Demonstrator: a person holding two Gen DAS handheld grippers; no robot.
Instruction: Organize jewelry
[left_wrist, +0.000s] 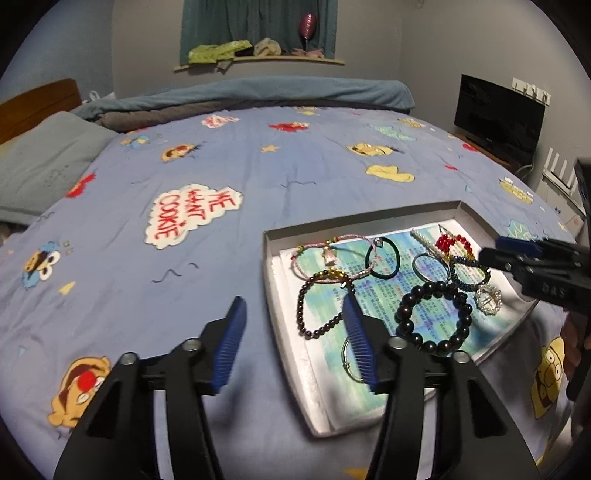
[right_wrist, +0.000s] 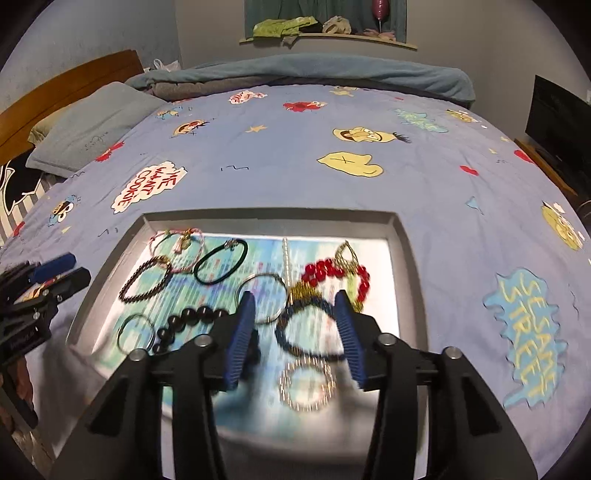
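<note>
- The right gripper (right_wrist: 295, 325) hangs wide open and empty over the near right part of the tray (right_wrist: 406, 258); the blue beaded bracelet (right_wrist: 295, 347) lies straight ahead between its ribbed pads.
- The left gripper (left_wrist: 295, 332), also wide open and empty, straddles the tray's left wall, farther from that bracelet.
- Beside it lie a glossy dark-bead bracelet (left_wrist: 436, 317), a thin metal ring (right_wrist: 262, 295) and red beads (right_wrist: 325, 269).

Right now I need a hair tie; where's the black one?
Both views: black hair tie lies in the tray, far-left area, beside the pink cord bracelet.
</note>
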